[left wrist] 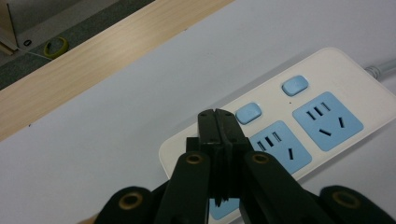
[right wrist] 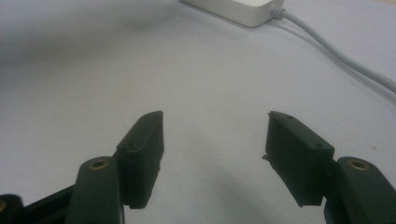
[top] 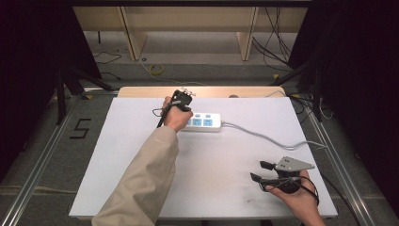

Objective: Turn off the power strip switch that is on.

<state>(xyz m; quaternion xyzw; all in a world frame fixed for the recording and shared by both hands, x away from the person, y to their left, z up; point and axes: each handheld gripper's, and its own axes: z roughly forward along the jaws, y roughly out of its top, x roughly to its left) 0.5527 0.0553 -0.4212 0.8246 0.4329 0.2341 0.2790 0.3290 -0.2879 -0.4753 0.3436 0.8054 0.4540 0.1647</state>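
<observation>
A white power strip [top: 203, 122] with blue sockets and blue switches lies near the far middle of the white table top [top: 141, 141]. In the left gripper view the strip [left wrist: 355, 88] lies just beyond my left gripper [left wrist: 215, 114], whose jaws are pressed together with nothing between them, tips over the strip's left end by a blue switch [left wrist: 248, 113]. In the high view the left gripper [top: 181, 101] is at the strip's left end. My right gripper [top: 261, 171] rests at the near right, jaws wide apart and empty; in its own view the gripper [right wrist: 215, 115] faces the strip's end [right wrist: 243, 11].
The strip's grey cable [top: 268, 137] runs right across the table and off its right edge. A wooden board edge [top: 202, 91] lies behind the white top. Dark stands, cables and a shelf frame [top: 188, 28] are on the floor beyond.
</observation>
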